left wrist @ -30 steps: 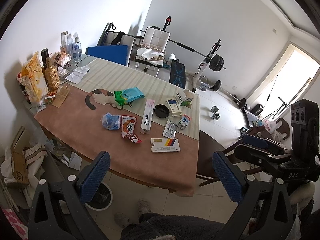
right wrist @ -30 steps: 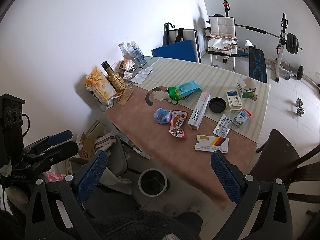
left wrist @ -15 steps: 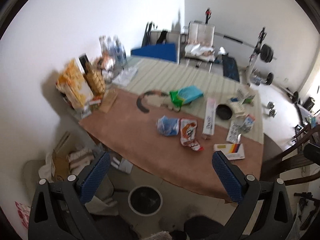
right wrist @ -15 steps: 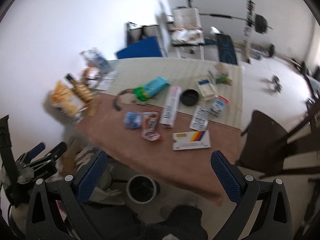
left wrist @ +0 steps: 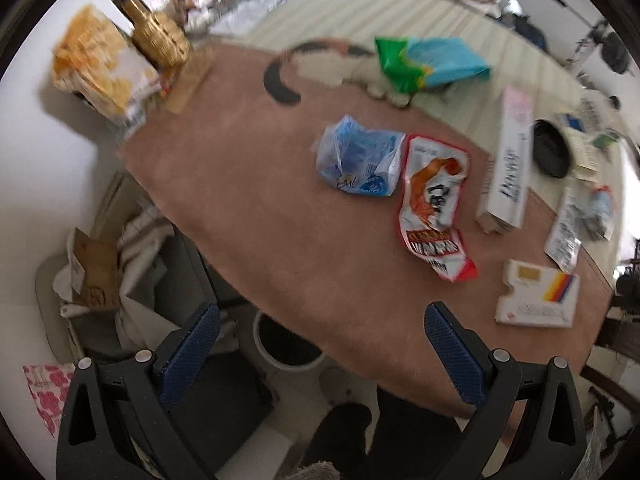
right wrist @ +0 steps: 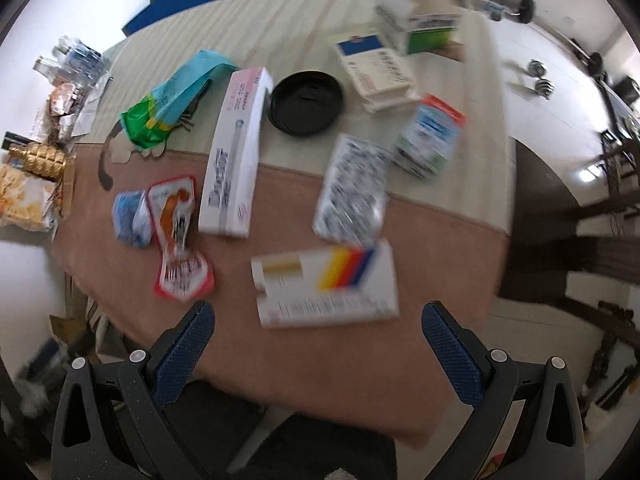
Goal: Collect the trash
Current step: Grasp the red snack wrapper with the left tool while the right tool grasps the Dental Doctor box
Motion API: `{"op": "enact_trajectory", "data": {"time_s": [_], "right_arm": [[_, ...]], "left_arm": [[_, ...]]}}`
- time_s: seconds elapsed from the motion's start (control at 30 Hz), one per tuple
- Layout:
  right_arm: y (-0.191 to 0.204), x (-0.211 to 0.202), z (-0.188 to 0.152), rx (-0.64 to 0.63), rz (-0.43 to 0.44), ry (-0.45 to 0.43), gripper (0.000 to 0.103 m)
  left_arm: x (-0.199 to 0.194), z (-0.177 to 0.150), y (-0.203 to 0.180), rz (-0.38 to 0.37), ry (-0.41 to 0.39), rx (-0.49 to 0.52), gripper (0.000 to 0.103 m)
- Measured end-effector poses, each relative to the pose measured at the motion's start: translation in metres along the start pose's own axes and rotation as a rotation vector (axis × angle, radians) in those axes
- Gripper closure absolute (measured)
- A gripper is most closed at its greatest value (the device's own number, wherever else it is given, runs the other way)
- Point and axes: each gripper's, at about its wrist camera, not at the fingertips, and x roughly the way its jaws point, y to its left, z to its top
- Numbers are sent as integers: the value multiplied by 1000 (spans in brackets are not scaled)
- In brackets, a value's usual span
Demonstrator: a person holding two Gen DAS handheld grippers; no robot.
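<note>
Trash lies on the table (left wrist: 248,216): a crumpled blue wrapper (left wrist: 360,156), a red-and-white snack packet (left wrist: 436,204), a long white box (left wrist: 508,160), a white box with coloured stripes (left wrist: 536,296), a green-and-blue bag (left wrist: 428,62) and a black lid (left wrist: 552,152). A white bin (left wrist: 286,344) stands on the floor under the near table edge. My left gripper (left wrist: 320,344) is open and empty over that edge. My right gripper (right wrist: 318,338) is open and empty just before the striped box (right wrist: 326,282); the long box (right wrist: 236,152), snack packet (right wrist: 178,236) and foil sheet (right wrist: 354,196) lie beyond.
A gold bottle (left wrist: 158,36) and a yellow snack bag (left wrist: 100,64) stand at the table's far left. Cardboard and cloth (left wrist: 104,264) are piled on the floor at left. A dark wooden chair (right wrist: 568,216) stands at the table's right side. Small cartons (right wrist: 430,136) lie far right.
Both grippers have moved forward and down toward the table, so the trash looks much larger. Both stay open and empty. Nothing on the table has moved.
</note>
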Motion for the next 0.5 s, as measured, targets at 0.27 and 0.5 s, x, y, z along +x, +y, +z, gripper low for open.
{"op": "enact_trajectory", "data": {"time_s": [0.27, 0.5], "right_arm": [[78, 96, 98, -91, -1, 76, 9], [117, 153, 126, -166, 4, 167, 44]], "left_arm": [[70, 42, -5, 58, 135, -115, 0], [97, 57, -16, -110, 206, -148, 0]]}}
